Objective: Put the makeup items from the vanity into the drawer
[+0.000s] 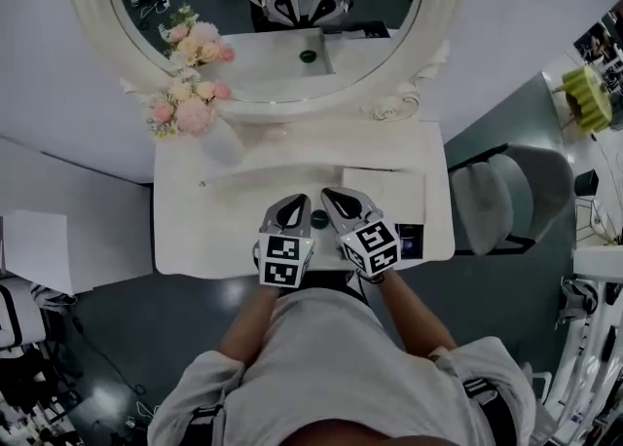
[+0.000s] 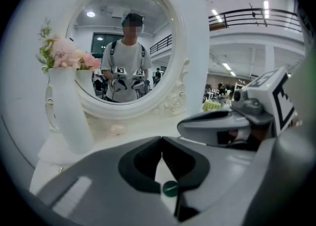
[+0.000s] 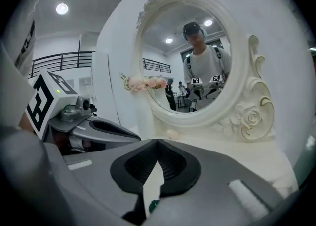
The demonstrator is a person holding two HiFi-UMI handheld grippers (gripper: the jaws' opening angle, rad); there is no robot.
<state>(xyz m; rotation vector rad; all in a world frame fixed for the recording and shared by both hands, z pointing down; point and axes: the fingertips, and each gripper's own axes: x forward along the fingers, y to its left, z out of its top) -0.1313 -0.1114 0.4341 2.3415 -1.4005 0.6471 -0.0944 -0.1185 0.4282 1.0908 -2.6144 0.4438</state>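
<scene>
Both grippers hover side by side over the front of the white vanity top (image 1: 195, 230), pointing at the mirror. My left gripper (image 1: 295, 203) is shut with nothing in it; its tips meet (image 2: 161, 138). My right gripper (image 1: 334, 196) is also shut and empty, tips together (image 3: 158, 142). A small dark green round item (image 1: 319, 219) lies on the top between and below them, seen through the jaw gaps (image 2: 170, 188) (image 3: 153, 203). A small pale pink item (image 2: 117, 130) (image 3: 172, 133) rests at the mirror's foot. A dark flat item (image 1: 410, 240) lies at the front right corner. No drawer shows.
An oval white-framed mirror (image 1: 389, 93) stands at the back and reflects the person and both grippers. A white vase of pink flowers (image 1: 209, 132) stands at the back left. A flat white box (image 1: 384, 191) lies right of centre. A grey chair (image 1: 506, 196) stands to the right.
</scene>
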